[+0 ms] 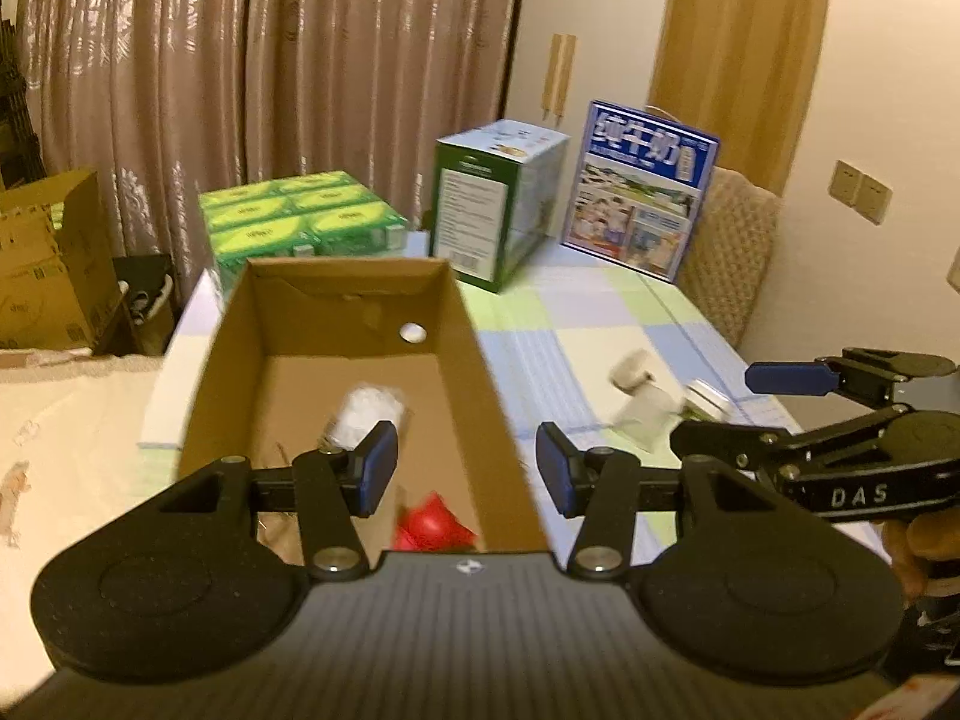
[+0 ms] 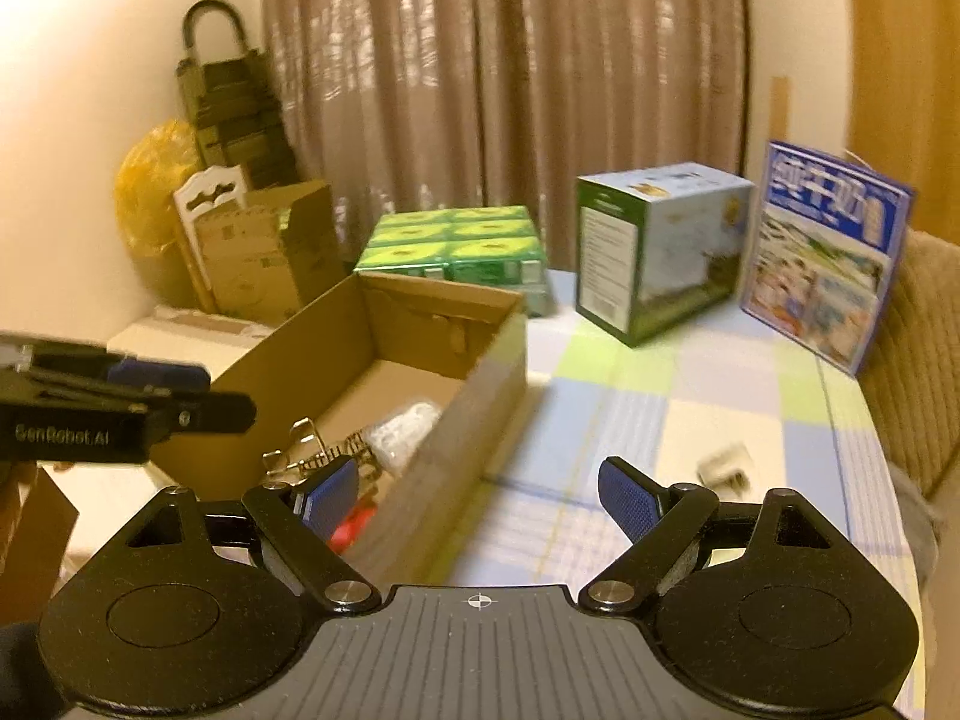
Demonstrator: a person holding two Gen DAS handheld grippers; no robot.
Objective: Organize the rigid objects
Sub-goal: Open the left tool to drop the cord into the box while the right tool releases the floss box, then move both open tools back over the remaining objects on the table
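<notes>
My left gripper (image 1: 467,468) hangs over the open cardboard box (image 1: 468,324) at frame centre, jaws apart, gripping nothing. My right gripper (image 2: 477,495) is spread wide, also empty. A blurred pale object (image 1: 645,405) lies on the checked tablecloth (image 1: 606,312), right of the box.

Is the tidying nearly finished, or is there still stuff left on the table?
Partly done: the cardboard box already holds a red thing, a white lump and some metal clips. The left gripper and right gripper are both open and empty. Small pale pieces still wait on the tablecloth.
</notes>
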